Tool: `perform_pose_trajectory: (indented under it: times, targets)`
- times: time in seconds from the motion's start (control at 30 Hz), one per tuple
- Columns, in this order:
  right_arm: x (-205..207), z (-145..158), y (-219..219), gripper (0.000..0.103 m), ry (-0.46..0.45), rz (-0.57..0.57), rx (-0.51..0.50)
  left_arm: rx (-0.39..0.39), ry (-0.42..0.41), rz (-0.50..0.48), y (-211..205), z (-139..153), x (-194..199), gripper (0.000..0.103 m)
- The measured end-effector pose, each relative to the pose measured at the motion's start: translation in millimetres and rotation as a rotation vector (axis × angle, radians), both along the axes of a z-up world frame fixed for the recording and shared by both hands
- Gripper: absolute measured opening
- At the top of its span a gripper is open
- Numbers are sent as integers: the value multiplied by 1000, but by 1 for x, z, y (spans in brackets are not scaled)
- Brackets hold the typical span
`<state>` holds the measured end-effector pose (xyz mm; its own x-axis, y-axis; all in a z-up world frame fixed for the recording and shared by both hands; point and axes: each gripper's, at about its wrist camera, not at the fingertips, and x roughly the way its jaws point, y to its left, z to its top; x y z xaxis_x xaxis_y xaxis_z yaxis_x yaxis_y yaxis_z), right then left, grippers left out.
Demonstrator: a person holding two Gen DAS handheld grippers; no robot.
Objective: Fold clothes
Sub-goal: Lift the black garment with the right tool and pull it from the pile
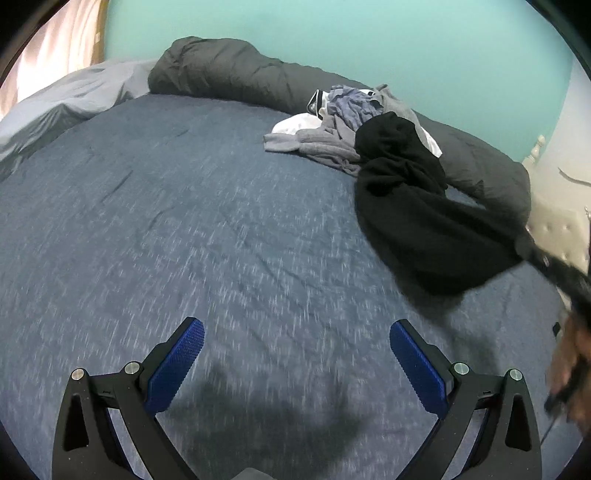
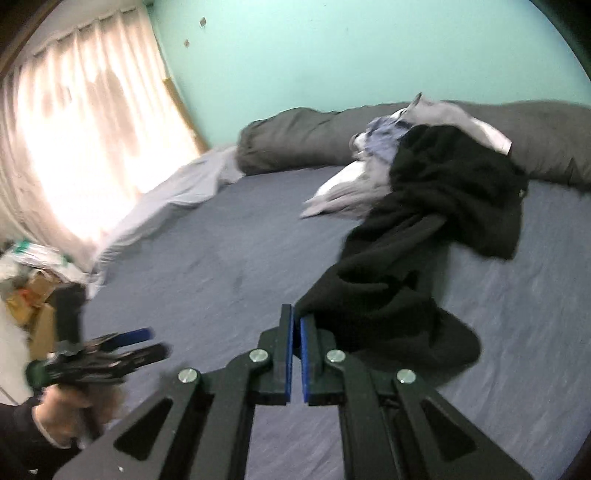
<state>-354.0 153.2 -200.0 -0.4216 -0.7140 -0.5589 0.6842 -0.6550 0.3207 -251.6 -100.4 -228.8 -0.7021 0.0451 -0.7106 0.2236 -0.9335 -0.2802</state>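
A black garment (image 1: 413,206) lies crumpled on the right of the blue bed sheet (image 1: 184,221). In the right wrist view my right gripper (image 2: 296,319) is shut on a corner of this black garment (image 2: 399,280), which trails away towards a pile of grey, white and blue clothes (image 2: 373,166). The same pile of clothes (image 1: 340,122) sits at the back of the bed. My left gripper (image 1: 297,332) hovers open over bare sheet, holding nothing. The right gripper (image 1: 532,247) shows blurred at the garment's right edge. A hand (image 2: 62,406) carries the left gripper (image 2: 151,343).
A rolled dark grey duvet (image 1: 236,74) runs along the teal wall (image 1: 369,33). A light grey pillow (image 1: 74,96) lies at the back left. A lit curtain (image 2: 74,110) and cardboard clutter (image 2: 33,295) stand to the left of the bed, and a white tufted headboard (image 1: 557,225) to the right.
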Motion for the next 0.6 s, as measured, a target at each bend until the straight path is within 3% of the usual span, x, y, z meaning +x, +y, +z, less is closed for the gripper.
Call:
perform_pose_trajectory:
  times: [0.2,0.33,0.4,0.47,0.6]
  targets:
    - [16,-20,19,4,-98,-54,21,18,6,-10,4,-10,19,103]
    - [2,-18,46,9,-110,-164,19,14,7,-27,1,-14,19,103]
    - [-2,-12,67,17,-111,-221,-22,29,3,-14,-3,-16,18,103]
    - [-15,-11,79,39,-108,-286,-36,34,3,-4,-9,-18,15,103]
    - [-53,-18,95,50,-118,-400,-20,21,-2,6,-13,-22,10,103]
